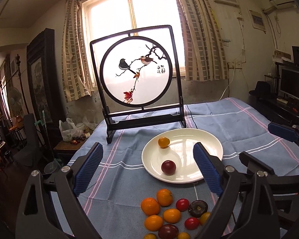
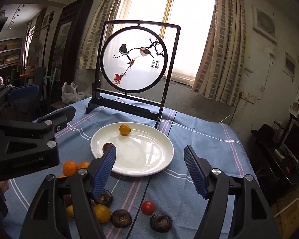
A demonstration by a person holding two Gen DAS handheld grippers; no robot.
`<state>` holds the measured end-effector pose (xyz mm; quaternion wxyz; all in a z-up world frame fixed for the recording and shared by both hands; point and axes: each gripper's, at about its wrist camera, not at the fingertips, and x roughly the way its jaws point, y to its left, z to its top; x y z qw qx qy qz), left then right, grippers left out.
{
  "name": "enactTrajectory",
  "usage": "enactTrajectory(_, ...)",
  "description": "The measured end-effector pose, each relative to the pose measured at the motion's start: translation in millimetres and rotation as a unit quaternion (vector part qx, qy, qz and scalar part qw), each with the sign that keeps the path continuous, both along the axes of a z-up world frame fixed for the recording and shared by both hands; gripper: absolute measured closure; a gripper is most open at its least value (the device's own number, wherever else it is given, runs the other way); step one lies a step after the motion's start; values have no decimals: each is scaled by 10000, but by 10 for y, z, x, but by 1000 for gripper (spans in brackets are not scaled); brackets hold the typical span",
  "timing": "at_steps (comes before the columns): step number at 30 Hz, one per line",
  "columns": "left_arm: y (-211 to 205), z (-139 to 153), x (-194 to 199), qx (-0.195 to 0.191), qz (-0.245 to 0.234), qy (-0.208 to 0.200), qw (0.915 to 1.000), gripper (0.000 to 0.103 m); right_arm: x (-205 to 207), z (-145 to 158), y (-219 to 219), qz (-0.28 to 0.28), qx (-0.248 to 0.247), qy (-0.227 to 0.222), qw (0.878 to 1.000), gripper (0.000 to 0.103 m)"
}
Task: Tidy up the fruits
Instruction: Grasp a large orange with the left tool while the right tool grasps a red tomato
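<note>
A white plate (image 1: 209, 139) (image 2: 149, 165) sits on the blue striped cloth. On it lie a small orange fruit (image 1: 163, 142) (image 2: 124, 129) and a dark red plum (image 1: 168, 167) (image 2: 107, 145). In front of the plate lie several loose fruits: oranges (image 1: 150, 206) (image 2: 70, 168), red tomatoes (image 1: 182, 204) (image 2: 148, 207), a second plum (image 1: 168, 231) and dark brown round fruits (image 1: 198, 208) (image 2: 160, 221). My left gripper (image 1: 148, 153) is open and empty above the cloth, left of the plate's near edge. My right gripper (image 2: 149, 153) is open and empty over the plate's near rim.
A black-framed bird screen (image 1: 136, 73) (image 2: 135, 59) stands on the cloth behind the plate. A black cable (image 2: 143, 195) runs across the cloth under the plate. A low side table with bags (image 1: 69, 137) stands left of the table edge.
</note>
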<state>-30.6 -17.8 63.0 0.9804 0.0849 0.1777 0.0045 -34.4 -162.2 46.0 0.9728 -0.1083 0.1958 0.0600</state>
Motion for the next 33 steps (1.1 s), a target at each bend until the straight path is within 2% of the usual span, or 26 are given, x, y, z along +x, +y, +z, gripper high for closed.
enactTrajectory(7, 39, 72, -216, -33, -2, -102, 9999, 12, -226, 85, 82, -78, -201, -235, 9995, 29)
enactTrajectory(14, 165, 27, -291, -236, 38, -54, 9997, 11, -309, 69, 64, -677, -618, -509, 9945, 28)
enactTrajectory(25, 140, -85, -258, -264, 91, 153, 9995, 11, -283, -47, -113, -770, -489, -325, 9953, 27)
enactTrajectory(29, 186, -124, -274, -267, -81, 352, 9990, 11, -292, -92, -255, -293, -21, 54, 9996, 26)
enactTrajectory(31, 263, -197, -326, -288, -408, 627, 9968, 7, -311, -162, -349, 445, 351, 588, 9967, 19)
enactTrajectory(33, 345, -328, -409, -261, -710, 921, 9929, 7, -387, -291, -386, 1019, 443, 1005, 9887, 19)
